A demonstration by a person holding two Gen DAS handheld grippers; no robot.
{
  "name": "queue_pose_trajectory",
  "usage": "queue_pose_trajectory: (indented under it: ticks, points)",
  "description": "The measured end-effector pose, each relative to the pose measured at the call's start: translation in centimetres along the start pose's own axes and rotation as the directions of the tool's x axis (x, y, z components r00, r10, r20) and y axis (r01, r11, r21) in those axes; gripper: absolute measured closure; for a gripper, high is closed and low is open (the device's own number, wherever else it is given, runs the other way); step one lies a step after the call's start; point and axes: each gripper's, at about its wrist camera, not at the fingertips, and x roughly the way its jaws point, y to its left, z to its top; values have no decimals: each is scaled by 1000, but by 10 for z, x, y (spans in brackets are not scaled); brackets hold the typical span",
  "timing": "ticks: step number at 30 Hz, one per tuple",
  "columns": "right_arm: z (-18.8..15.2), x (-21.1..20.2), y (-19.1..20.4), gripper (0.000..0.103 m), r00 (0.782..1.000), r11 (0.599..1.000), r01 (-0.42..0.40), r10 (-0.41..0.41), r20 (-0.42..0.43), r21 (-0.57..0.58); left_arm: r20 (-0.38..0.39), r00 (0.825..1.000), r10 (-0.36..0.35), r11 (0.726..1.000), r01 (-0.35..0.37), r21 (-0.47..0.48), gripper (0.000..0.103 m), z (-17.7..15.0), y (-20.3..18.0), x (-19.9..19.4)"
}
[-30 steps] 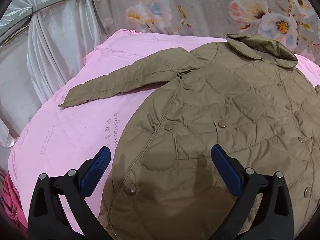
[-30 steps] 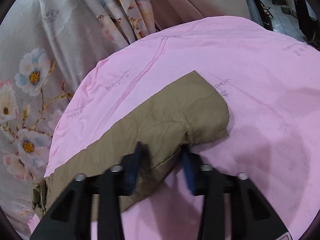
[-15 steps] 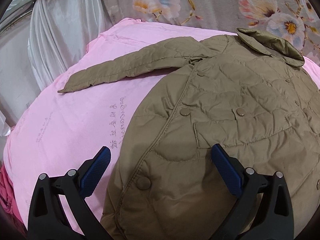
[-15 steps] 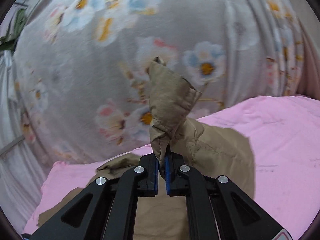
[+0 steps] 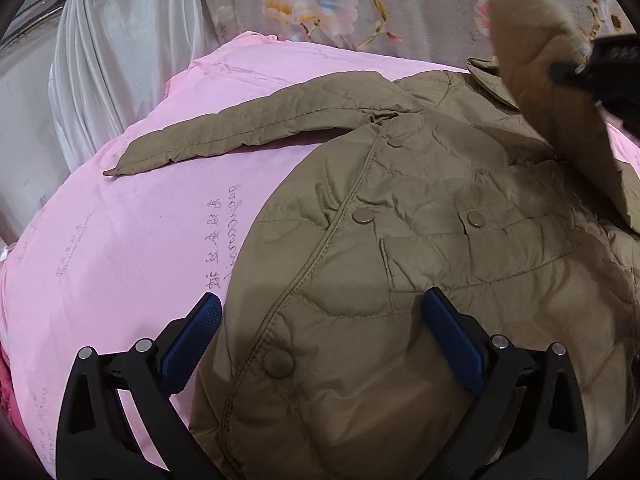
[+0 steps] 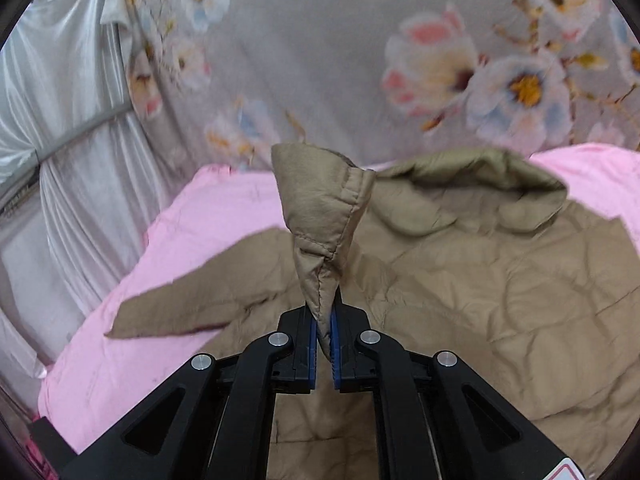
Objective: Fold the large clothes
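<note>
A khaki quilted jacket [image 5: 420, 240] lies front up on a pink sheet [image 5: 120, 240], its buttons closed. One sleeve [image 5: 240, 132] stretches out flat to the left. My left gripper [image 5: 320, 340] hovers open low over the jacket's lower front, blue pads apart, nothing between them. My right gripper [image 6: 323, 332] is shut on the cuff of the other sleeve [image 6: 320, 216], which stands up above the jacket's chest. From the left wrist view that lifted sleeve [image 5: 560, 112] and the right gripper [image 5: 600, 64] appear at the upper right, over the collar [image 6: 480, 176].
A grey floral curtain [image 6: 440, 60] hangs behind the bed. White drapes [image 5: 100, 60] with a metal rail stand at the left. The pink sheet's left edge drops off near a red cloth [image 5: 6, 392].
My right gripper closed on the sleeve cuff, lifted it off the sheet and swung it across over the jacket's chest. My left gripper drifted slightly lower and closer to the jacket.
</note>
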Motion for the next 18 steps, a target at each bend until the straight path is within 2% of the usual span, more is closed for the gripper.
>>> queue_pose_trajectory:
  ticks: [4, 6, 8, 9, 10, 13, 16, 18]
  points:
    - [-19, 30, 6, 87, 994, 1000, 10, -12, -111, -17, -2, 1000, -10, 1000, 10, -4, 5, 0, 1, 1]
    - [-25, 38, 8, 73, 988, 1000, 2, -5, -155, -18, -4, 1000, -17, 1000, 17, -8, 5, 0, 1, 1]
    - [-28, 36, 12, 61, 986, 1000, -24, 21, -163, -14, -9, 1000, -27, 1000, 27, -13, 5, 0, 2, 1]
    - [-28, 32, 14, 52, 987, 999, -37, 34, -158, -17, -11, 999, -33, 999, 33, -16, 5, 0, 2, 2]
    - [-28, 27, 17, 48, 988, 998, -55, 51, -148, -22, -16, 999, -42, 999, 42, -20, 5, 0, 3, 2]
    - [-26, -3, 27, 46, 992, 993, -94, 87, -90, -72, -46, 994, -101, 994, 99, -36, 5, 6, 8, 4]
    - [-24, -40, 15, 44, 999, 996, -41, 40, -18, -81, -47, 982, -183, 980, 179, -82, 5, 19, 15, -4]
    - [-22, -61, -13, 43, 1000, 1000, -8, 8, 10, -18, -22, 974, -226, 969, 222, -108, 5, 32, 16, -10]
